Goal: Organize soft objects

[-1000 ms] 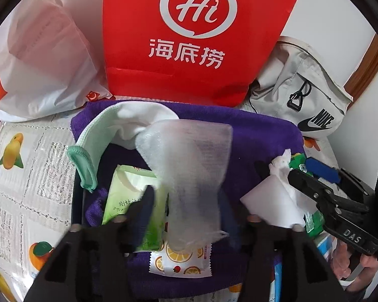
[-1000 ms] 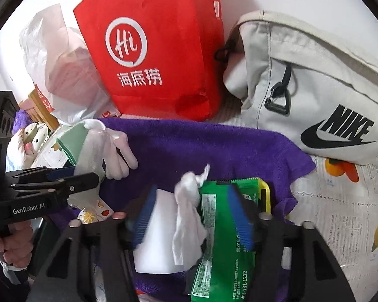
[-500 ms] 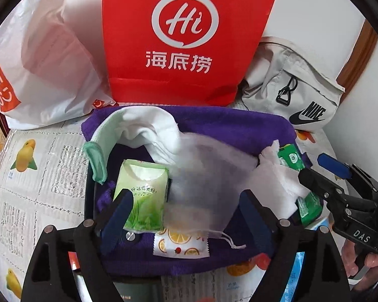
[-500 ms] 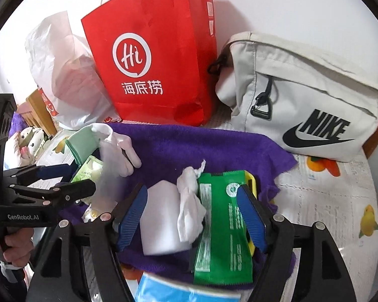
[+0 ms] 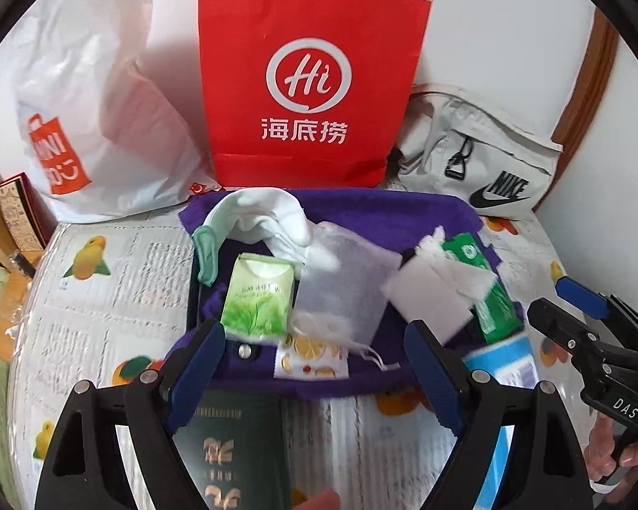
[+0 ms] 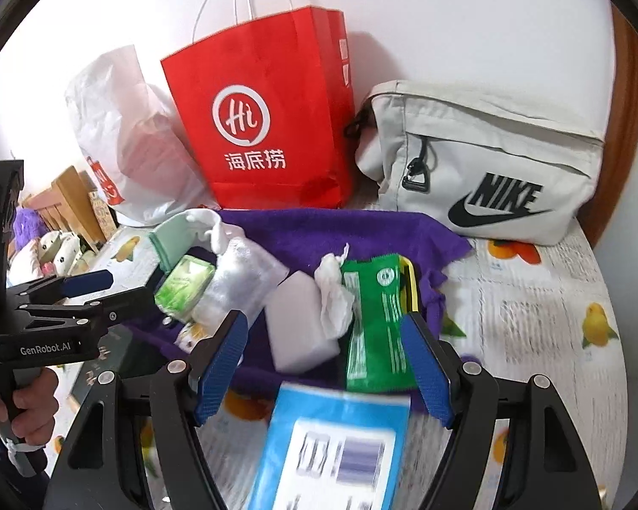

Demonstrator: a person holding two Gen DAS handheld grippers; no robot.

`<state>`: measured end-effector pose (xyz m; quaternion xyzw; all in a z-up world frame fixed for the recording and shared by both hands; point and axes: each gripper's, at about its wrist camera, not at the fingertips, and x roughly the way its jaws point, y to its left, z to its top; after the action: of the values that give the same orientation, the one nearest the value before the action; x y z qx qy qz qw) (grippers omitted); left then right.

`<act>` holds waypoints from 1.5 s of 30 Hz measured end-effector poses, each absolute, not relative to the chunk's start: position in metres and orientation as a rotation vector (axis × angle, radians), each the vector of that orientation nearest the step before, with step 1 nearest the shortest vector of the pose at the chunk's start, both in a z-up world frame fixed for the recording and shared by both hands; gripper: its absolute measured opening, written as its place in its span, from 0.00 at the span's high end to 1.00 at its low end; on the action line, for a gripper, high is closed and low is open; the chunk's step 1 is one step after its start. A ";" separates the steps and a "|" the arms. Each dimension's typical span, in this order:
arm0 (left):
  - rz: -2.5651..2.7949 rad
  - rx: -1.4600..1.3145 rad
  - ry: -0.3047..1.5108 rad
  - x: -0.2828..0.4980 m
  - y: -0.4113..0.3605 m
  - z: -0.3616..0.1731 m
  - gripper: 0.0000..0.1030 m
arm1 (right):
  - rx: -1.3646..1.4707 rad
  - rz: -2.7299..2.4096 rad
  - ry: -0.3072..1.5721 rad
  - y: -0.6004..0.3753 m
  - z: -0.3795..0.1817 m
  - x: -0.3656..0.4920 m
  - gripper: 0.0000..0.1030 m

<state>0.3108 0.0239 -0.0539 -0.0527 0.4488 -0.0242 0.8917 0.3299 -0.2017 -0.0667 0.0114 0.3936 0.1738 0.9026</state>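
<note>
A purple towel [image 5: 404,216] holds the soft things: a white glove [image 5: 268,212] with a green cuff, a green tissue pack [image 5: 259,293], a translucent mesh pouch [image 5: 344,280], a white sponge block [image 5: 429,297], a crumpled tissue [image 6: 334,297] and a green packet [image 6: 374,323]. My left gripper [image 5: 312,348] hangs open above the towel's near edge, holding nothing. My right gripper [image 6: 323,335] is open too, above the sponge block and the green packet, touching neither.
A dark green booklet [image 5: 234,446] and a blue packet [image 6: 331,446] lie on the fruit-print tablecloth [image 5: 106,297] near me. Behind the towel stand a red paper bag [image 5: 310,85], a white plastic bag [image 5: 85,127] and a grey Nike bag [image 5: 489,170].
My left gripper opened and let go of the mesh pouch, which now lies on the towel. Both grippers drew back and upward from the towel, and the right jaws widened a little.
</note>
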 end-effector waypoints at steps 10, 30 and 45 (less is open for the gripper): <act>-0.036 -0.079 0.863 0.227 0.022 -0.019 0.10 | 0.063 0.337 0.722 -0.212 -0.032 0.246 0.05; -0.003 -0.042 0.750 0.079 0.001 0.008 0.06 | 0.085 0.246 0.695 -0.230 -0.017 0.106 0.01; 0.007 -0.044 0.735 0.047 -0.004 0.001 0.06 | 0.046 0.222 0.681 -0.231 -0.023 0.065 0.01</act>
<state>0.0470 -0.0040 0.0008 -0.0215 0.3595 0.0037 0.9329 0.0654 -0.2311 -0.0232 0.0226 0.3331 0.1088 0.9363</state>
